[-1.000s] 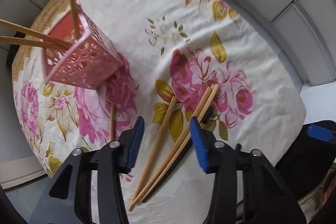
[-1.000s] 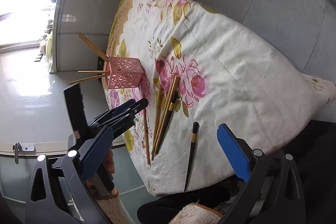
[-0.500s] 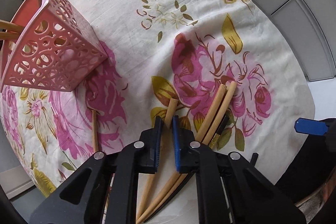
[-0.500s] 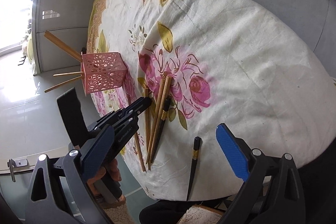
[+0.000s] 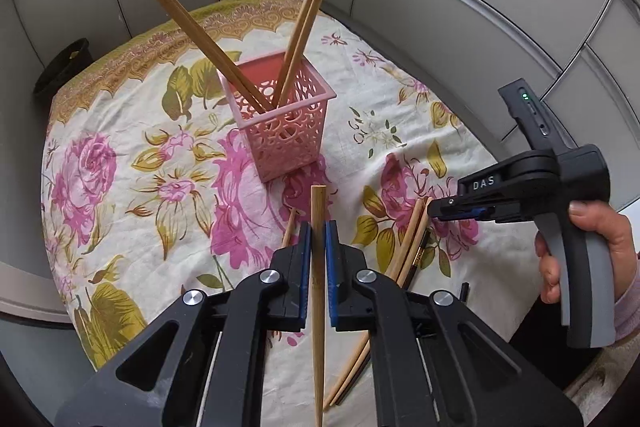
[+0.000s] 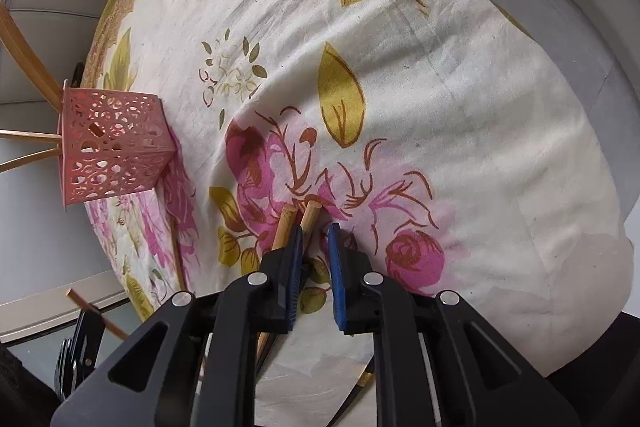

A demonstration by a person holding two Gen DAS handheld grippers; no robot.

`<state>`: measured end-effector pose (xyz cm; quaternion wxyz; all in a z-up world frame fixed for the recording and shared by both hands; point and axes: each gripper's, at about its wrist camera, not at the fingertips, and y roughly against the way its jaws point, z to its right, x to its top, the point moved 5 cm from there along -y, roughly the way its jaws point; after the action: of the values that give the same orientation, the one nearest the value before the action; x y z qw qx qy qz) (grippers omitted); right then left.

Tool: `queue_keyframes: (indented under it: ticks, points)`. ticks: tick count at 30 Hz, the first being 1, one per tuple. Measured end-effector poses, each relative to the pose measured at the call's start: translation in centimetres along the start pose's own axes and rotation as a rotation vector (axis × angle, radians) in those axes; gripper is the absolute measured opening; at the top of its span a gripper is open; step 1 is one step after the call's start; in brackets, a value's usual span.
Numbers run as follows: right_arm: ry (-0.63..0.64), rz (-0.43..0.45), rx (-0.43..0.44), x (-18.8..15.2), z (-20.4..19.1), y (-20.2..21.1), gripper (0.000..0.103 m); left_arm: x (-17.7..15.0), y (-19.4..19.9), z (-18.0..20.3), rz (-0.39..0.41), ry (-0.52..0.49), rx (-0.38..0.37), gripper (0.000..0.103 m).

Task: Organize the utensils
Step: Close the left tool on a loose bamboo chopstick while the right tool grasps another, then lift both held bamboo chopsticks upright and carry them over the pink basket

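A: What are the left gripper [image 5: 316, 239] jaws doing?

B: They are clamped on one bamboo chopstick [image 5: 318, 283], which runs straight between the blue pads with its blunt end sticking out ahead of them, lifted off the floral tablecloth [image 5: 132, 155].

A: And the right gripper [image 6: 313, 247]?

B: Its jaws have just been closing and now stand only a narrow gap apart, low over the cloth. The two light chopsticks [image 6: 298, 221] lie against the left pad; I cannot tell whether the pads press on them.

A: What lies beyond?

B: Ahead of the left jaws stands the pink lattice holder [image 5: 280, 125], upright, with three chopsticks [image 5: 304, 23] leaning out of it. Right of those jaws more chopsticks lie on the table, beside the hand [image 5: 588, 251] with the right gripper
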<state>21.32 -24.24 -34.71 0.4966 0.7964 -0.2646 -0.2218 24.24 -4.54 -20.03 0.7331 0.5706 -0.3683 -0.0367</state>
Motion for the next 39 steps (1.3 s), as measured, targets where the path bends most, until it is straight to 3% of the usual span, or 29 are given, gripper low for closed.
queue_keyframes:
  ticks: [10,13,16,22,29,39]
  points:
    - [0.051,0.084,-0.180,-0.2,-2.8,-0.6,0.014,-1.2,2.2,-1.3,0.055,0.005,-0.033,0.006]
    - [0.065,0.132,-0.182,0.0,-3.5,-0.7,0.014,-1.4,3.0,-1.6,0.078,0.020,-0.023,0.006]
    - [0.113,0.185,-0.160,0.2,-4.1,-0.9,0.012,-1.3,4.5,-1.6,0.124,0.029,-0.003,0.006]
    - [0.179,0.290,0.027,-1.2,-4.4,0.8,0.009,-1.5,8.6,-1.2,0.257,0.068,0.043,0.006]
    - [0.426,0.533,0.112,-5.8,-7.7,8.9,0.009,-2.2,12.9,-0.1,0.424,0.126,0.086,0.006]
    - [0.644,0.745,0.175,-12.1,-10.1,20.1,0.008,-0.6,17.4,1.9,0.507,0.112,0.145,0.006]
